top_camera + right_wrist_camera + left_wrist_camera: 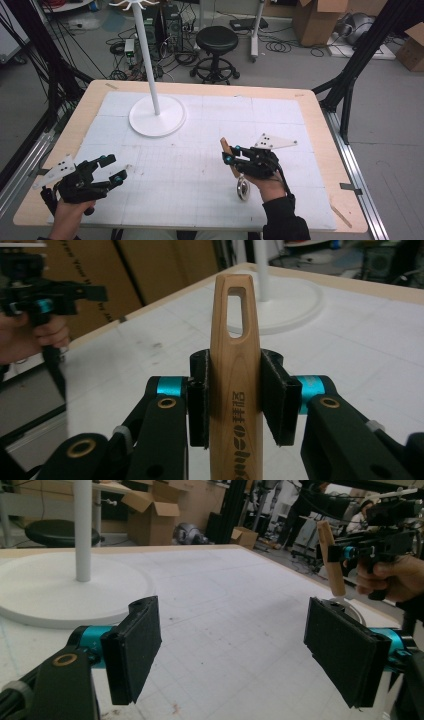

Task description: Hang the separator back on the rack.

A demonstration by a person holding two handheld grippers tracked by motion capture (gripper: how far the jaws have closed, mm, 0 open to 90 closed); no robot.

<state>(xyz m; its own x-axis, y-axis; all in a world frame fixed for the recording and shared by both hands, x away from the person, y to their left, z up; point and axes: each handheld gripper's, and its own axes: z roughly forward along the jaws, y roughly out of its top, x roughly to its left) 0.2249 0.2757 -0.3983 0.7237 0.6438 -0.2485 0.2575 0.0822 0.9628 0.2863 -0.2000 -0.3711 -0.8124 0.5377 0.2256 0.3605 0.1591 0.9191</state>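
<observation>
My right gripper (231, 154) is shut on the wooden handle (235, 365) of a small metal utensil. The handle has a slot near its tip and stands upright between the pads. The round metal end (243, 191) hangs below my hand, over the white mat. In the left gripper view the same handle (331, 555) and the right gripper (346, 553) appear at the upper right. My left gripper (114, 168) is open at the mat's near left, its pads (134, 647) wide apart with nothing between them.
A white stand with a round base (157, 116) and a tall pole (148, 55) sits at the back left of the mat. The wooden table edge (330, 150) runs along the right. A stool (216, 40) and boxes are on the floor beyond.
</observation>
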